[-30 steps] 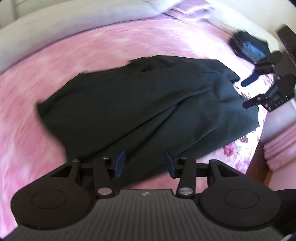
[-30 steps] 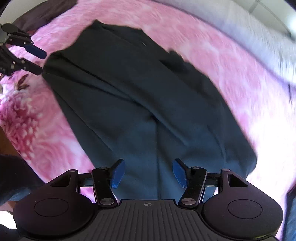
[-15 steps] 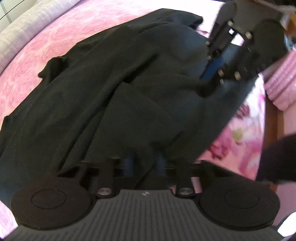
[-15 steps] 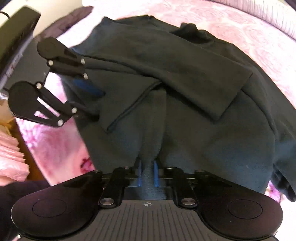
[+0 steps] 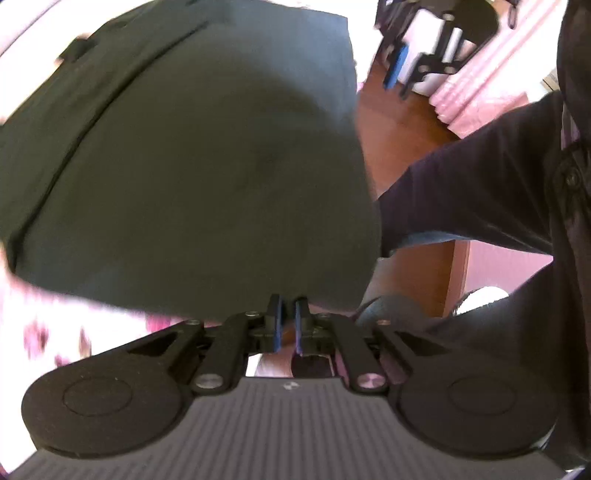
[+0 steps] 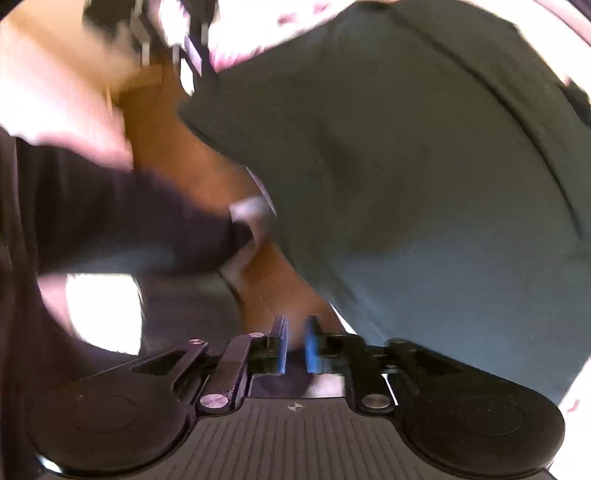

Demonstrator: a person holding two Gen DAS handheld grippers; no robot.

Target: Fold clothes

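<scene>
The dark green garment [image 5: 184,155] fills most of the left wrist view, stretched out from my left gripper [image 5: 288,314], which is shut on its near edge. In the right wrist view the same garment [image 6: 424,177] spreads up and to the right. My right gripper [image 6: 295,336] has its jaws nearly closed; the cloth runs down beside the right finger, but blur hides whether it sits between the pads. The right gripper also shows in the left wrist view [image 5: 424,62] at the top right.
The pink flowered bedspread [image 5: 55,325] shows below the garment. The wooden floor [image 5: 399,122] and the person's dark-clad leg [image 5: 480,184] lie to the right. A pink striped cloth [image 5: 491,77] sits at the far right. The left gripper [image 6: 166,29] appears blurred at top left.
Both grippers closed on the garment's edge and have lifted it off the bed, swinging toward the bedside. The views now tilt toward the floor and the person.
</scene>
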